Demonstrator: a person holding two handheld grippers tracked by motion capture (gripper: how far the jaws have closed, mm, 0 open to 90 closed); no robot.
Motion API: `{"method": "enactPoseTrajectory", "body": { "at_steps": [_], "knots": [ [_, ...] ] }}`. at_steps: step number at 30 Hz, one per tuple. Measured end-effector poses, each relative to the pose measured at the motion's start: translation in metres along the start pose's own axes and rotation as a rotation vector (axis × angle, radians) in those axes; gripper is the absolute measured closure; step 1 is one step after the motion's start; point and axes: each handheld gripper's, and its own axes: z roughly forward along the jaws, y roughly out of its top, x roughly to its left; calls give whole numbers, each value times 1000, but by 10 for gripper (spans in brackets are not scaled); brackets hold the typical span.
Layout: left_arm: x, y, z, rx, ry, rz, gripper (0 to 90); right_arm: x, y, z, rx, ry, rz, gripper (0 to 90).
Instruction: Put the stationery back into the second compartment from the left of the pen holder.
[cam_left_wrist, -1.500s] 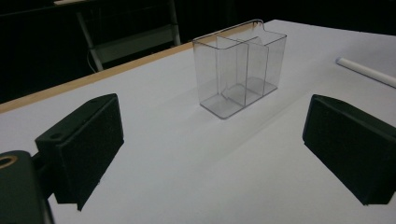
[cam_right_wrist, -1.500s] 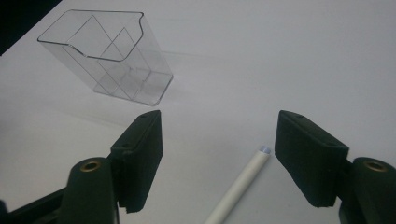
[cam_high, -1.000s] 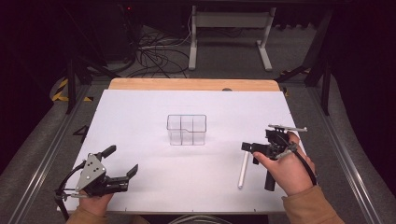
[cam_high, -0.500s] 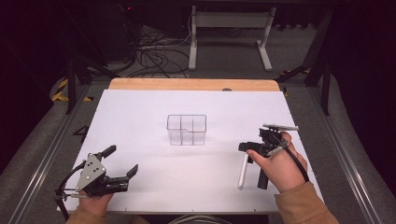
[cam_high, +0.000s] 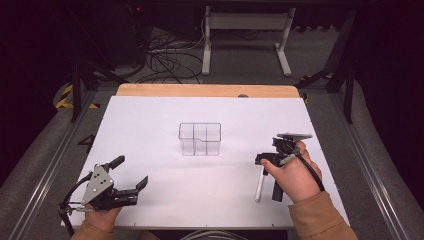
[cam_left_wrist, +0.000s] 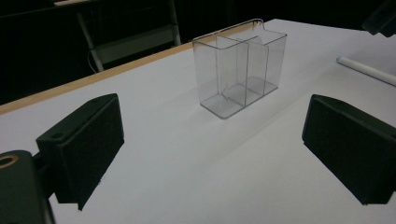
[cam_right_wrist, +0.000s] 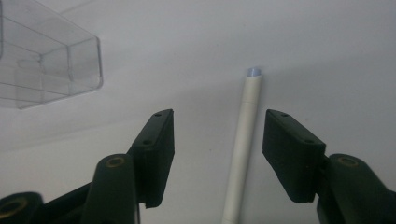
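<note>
A white pen (cam_high: 259, 185) lies on the white table cover (cam_high: 150, 125) at the right, with its capped tip (cam_right_wrist: 252, 73) pointing away in the right gripper view. My right gripper (cam_high: 265, 165) hovers over the pen's far end, open. In its own view the pen (cam_right_wrist: 242, 140) lies between the jaws, nearer the right one, and my right gripper (cam_right_wrist: 218, 119) touches nothing. A clear divided box (cam_high: 200, 139) stands empty at the middle. My left gripper (cam_high: 132, 171) rests open at the near left, with the box (cam_left_wrist: 240, 70) straight ahead of it.
The table's wooden back edge (cam_high: 210, 90) runs beyond the cover. Cables (cam_high: 165, 60) and a stand's white legs (cam_high: 245, 37) lie on the dark floor behind. Metal rails (cam_high: 50, 165) flank the table. The pen's end (cam_left_wrist: 366, 70) shows right of the box.
My right gripper has moved left and slightly nearer, coming over the pen so that the jaws straddle it. The left gripper, box and pen have stayed put.
</note>
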Motion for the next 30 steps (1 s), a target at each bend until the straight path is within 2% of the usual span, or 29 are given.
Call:
{"method": "enactPoseTrajectory", "body": {
  "at_steps": [5,19,30],
  "knots": [
    [0,0,-1,-3,3,-4,63,2,5,11,60,-56,26,493],
    [0,-1,-1,-1,4,-2,65,6,11,37,142,-143,48,517],
    [0,-1,0,-4,4,-1,67,4,13,49,172,-184,56,534]
  ]
}}
